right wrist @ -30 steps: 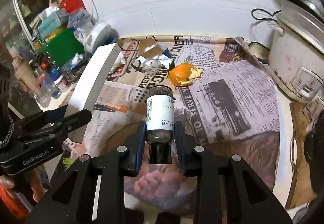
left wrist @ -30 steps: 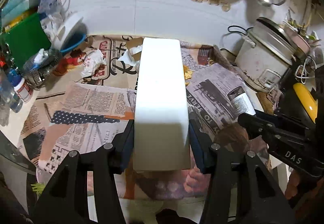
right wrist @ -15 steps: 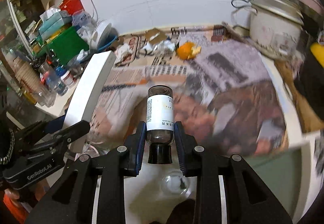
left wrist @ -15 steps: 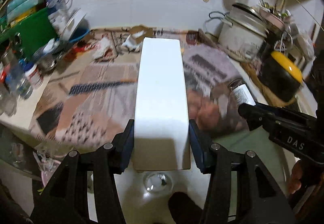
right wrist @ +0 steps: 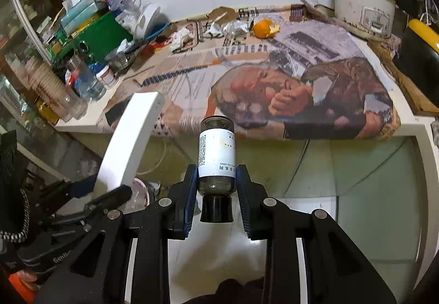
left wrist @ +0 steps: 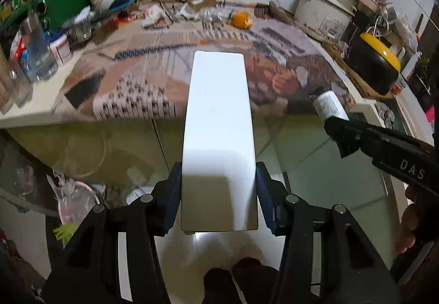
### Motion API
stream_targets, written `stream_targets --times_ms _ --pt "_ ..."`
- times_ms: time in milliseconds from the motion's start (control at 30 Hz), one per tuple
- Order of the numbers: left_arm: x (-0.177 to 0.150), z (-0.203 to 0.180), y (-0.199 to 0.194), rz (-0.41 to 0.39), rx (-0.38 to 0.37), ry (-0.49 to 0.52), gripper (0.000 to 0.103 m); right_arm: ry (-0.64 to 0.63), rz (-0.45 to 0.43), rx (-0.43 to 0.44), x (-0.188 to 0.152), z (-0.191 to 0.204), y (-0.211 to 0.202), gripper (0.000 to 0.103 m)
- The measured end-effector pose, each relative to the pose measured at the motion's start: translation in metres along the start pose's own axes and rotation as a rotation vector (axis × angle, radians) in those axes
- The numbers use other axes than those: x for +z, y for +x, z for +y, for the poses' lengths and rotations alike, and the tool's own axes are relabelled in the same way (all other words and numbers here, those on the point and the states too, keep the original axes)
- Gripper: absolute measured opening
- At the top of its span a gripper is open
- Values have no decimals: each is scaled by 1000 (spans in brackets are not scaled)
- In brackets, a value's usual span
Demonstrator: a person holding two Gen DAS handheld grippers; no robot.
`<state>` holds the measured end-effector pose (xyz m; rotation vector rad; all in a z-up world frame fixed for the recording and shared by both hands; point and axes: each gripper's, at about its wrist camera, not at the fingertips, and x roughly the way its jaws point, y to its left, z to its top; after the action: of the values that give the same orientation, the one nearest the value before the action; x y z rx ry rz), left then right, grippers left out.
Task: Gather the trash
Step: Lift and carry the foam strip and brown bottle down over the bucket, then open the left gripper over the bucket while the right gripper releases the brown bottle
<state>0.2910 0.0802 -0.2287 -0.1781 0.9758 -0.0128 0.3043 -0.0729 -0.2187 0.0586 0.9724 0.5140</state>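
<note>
Off the front edge of the surface (right wrist: 417, 125), above the floor, two items of trash are held clear. A long white box (left wrist: 219, 139) is clamped near its rear end between the fingers of the left gripper (left wrist: 219, 199); its long axis runs straight forward along the fingers, far end toward the surface. A small brown glass bottle (right wrist: 217, 155) with a white label is clamped at its shoulder by the right gripper (right wrist: 216, 194); its long axis also runs forward, black cap toward the camera and base toward the surface. Both pairs of fingers are closed onto their loads, opened only as wide as each item.

Progress is judged partial: two pieces are lifted, neither yet deposited. Left on the newspaper-covered surface are an orange peel (right wrist: 264, 27), crumpled paper (right wrist: 180, 39), a clear wrapper (right wrist: 236, 27) and torn cardboard (right wrist: 221, 14). A pink bin (left wrist: 74, 201) is partly visible at lower left, blurred; whether it is the intended receptacle cannot be told.
</note>
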Motion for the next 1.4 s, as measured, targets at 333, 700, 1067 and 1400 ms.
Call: stream_targets --times_ms 333,700,1067,1400 --pt "-47 -14 70 124 2 -55 50 10 97 23 -35 -33 49 26" --pt "-124 -7 222 201 -15 -116 50 -23 185 4 -111 -99 172 26" --pt "-218 28 415 351 -82 -129 50 20 275 6 -204 -158 329 26" --pt "-266 48 522 389 -83 -110 50 32 306 48 -240 -180 429 26"
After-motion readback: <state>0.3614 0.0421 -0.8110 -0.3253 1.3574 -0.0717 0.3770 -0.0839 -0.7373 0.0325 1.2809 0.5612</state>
